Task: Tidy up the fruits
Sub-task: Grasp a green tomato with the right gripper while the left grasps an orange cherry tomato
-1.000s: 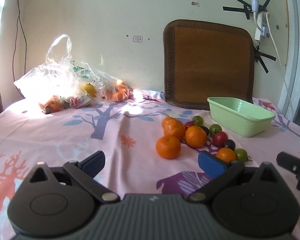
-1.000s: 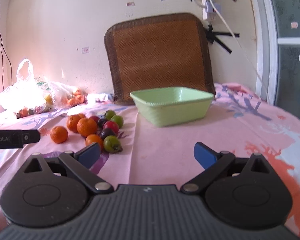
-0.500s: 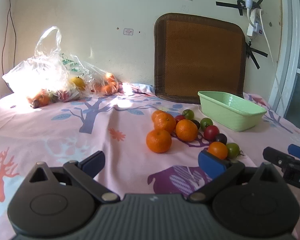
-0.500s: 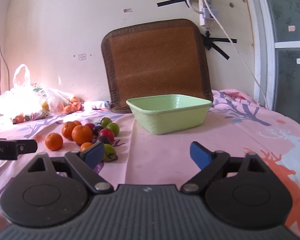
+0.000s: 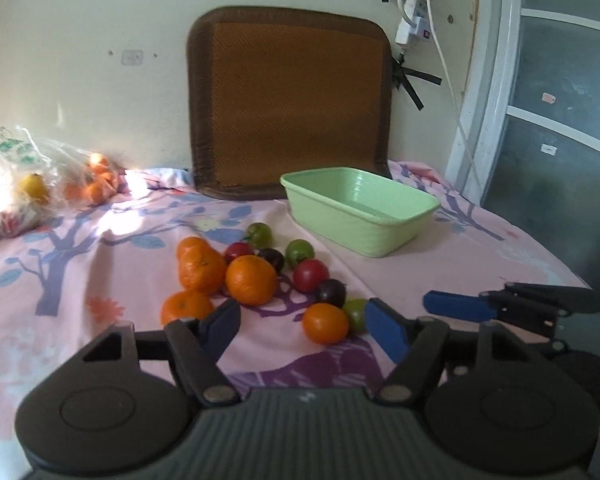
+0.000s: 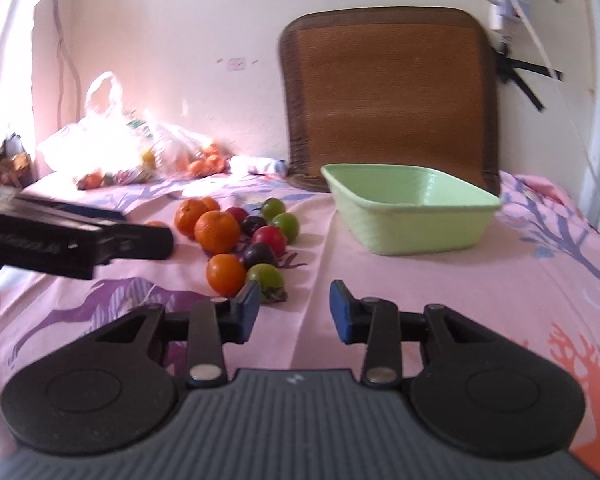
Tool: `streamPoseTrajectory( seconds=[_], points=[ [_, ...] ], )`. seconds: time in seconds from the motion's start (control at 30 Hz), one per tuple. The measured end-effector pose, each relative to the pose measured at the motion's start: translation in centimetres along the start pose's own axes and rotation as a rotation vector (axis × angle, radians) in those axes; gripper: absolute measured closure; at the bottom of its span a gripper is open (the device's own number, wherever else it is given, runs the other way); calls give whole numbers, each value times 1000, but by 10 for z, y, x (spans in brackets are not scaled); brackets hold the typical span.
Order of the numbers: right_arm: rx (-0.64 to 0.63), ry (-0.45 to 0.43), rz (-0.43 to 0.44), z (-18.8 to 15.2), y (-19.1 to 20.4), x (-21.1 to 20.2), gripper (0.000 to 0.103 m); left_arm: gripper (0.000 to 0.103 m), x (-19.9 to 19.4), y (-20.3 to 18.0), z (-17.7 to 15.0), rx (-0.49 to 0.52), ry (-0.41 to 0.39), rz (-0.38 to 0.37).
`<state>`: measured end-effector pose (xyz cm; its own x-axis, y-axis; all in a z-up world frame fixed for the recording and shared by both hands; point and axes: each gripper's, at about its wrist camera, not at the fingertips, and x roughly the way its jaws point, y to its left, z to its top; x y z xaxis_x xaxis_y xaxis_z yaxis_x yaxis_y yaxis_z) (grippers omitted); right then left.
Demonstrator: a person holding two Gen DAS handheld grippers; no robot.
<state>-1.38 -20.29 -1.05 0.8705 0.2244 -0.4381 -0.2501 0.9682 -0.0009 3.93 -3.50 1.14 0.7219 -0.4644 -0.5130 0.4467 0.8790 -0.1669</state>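
Observation:
A heap of fruit lies on the pink cloth: several oranges, with a big orange (image 5: 251,279) in the middle and a small orange (image 5: 325,323) at the front, plus red, green and dark tomatoes (image 5: 310,275). An empty green tub (image 5: 360,209) stands behind them to the right. My left gripper (image 5: 306,326) is open and empty, just short of the small orange. My right gripper (image 6: 294,310) is open and empty, just right of the small orange (image 6: 226,274) and a green tomato (image 6: 266,278). The tub (image 6: 412,210) is ahead of it.
A clear plastic bag of fruit (image 6: 112,152) lies at the back left by the wall. A brown woven mat (image 5: 290,106) leans on the wall behind the tub. A door frame (image 5: 484,80) and cable are on the right.
Both grippers have moved forward towards the fruit heap. The right gripper's jaws have narrowed somewhat. The left view has swung right, so the bag sits at the far left.

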Motion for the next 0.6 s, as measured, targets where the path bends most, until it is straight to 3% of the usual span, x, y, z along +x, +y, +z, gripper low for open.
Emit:
streamPoseTrajectory(
  seconds=[0.2, 0.4, 0.47, 0.6],
  points=[
    [-110, 71, 73, 6, 1, 19, 62, 41, 29, 6, 5, -48, 85, -92],
    [-191, 109, 107, 9, 3, 35, 63, 46, 37, 12, 3, -73, 117, -111],
    [-201, 107, 128, 10, 2, 37, 73, 46, 37, 14, 5, -82, 118, -118],
    [-203, 99, 164, 9, -2, 38, 74, 46, 40, 14, 6, -89, 125, -117]
  ],
)
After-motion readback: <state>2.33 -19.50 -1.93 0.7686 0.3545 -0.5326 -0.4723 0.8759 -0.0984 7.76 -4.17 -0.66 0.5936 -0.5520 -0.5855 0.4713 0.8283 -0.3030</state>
